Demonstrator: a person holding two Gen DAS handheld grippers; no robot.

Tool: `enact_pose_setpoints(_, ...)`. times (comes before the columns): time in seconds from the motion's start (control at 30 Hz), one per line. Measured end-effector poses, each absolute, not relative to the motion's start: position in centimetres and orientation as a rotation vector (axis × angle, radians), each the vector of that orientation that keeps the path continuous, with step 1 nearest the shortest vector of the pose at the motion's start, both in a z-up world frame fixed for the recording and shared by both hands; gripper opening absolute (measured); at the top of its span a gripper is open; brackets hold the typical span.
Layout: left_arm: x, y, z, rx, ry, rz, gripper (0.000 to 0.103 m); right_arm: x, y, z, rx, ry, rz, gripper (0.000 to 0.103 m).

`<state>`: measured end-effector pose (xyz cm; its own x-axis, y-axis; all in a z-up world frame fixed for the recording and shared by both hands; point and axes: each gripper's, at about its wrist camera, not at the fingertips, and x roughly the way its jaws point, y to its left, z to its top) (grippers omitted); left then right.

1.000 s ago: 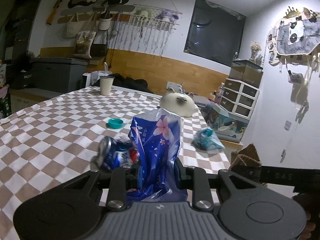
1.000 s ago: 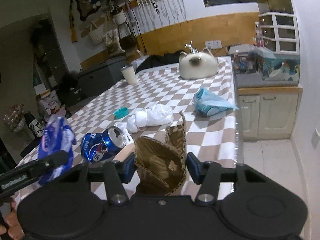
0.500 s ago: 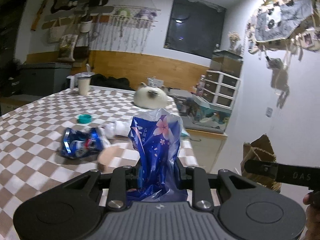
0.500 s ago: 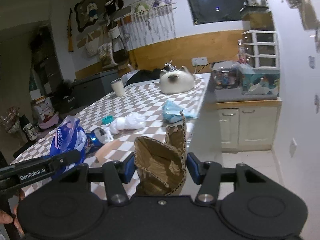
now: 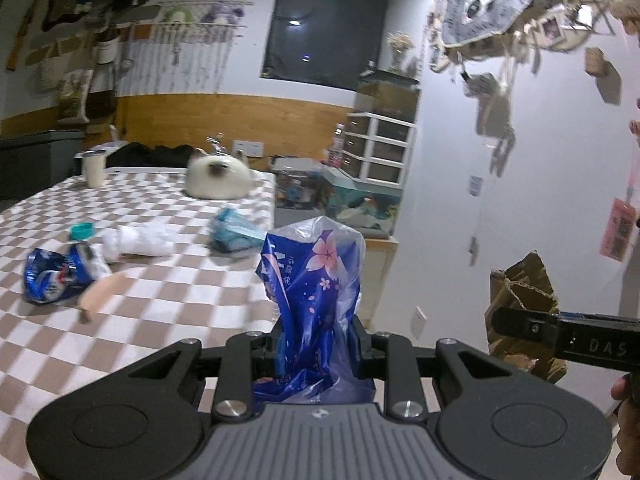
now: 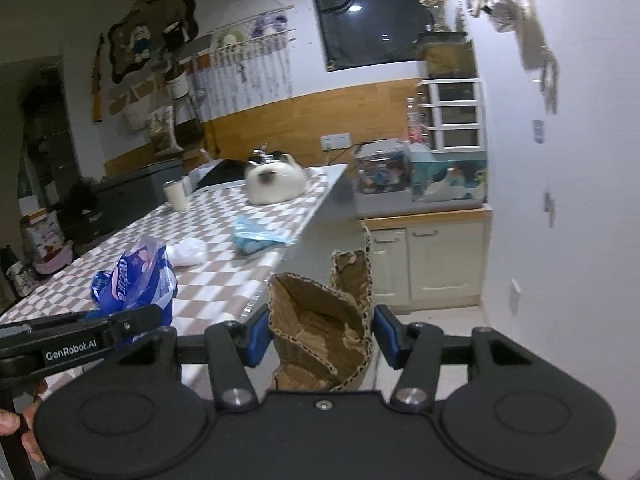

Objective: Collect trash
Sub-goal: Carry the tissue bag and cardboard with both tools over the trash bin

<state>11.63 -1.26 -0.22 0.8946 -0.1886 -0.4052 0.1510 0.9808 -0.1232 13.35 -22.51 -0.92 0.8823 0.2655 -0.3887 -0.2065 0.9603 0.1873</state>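
Left wrist view: the left gripper [image 5: 316,344] is clamped on a blue flowered plastic bag [image 5: 310,280] just past the checkered table's edge [image 5: 224,312]; a crushed blue can [image 5: 52,276] lies behind on the table.

Right wrist view: the right gripper [image 6: 320,336] is clamped on torn brown cardboard [image 6: 320,320] over open floor [image 6: 440,316] beside cream cabinets [image 6: 428,260].

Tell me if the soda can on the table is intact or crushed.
Crushed: the soda can lies on its side, dented, on the table.

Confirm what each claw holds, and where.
Left claw pinches the blue bag near its bottom end; right claw grips the cardboard scrap across its lower half.
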Motion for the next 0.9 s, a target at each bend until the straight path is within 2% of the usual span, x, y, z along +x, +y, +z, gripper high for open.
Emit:
enact_pose_setpoints(0.47, 15.2, -10.4, -5.4, -0.045, 0.559, -0.306, 0.03, 12.8, -30.1, -5.0, 0.138, 0.49, 0.093, 0.055)
enact_pose_setpoints(0.9, 22.3, -16.6, -13.7, -0.032, 0.749, -0.347, 0.029, 16.7, -35.7, -13.0, 0.212, 0.654, -0.025, 0.055)
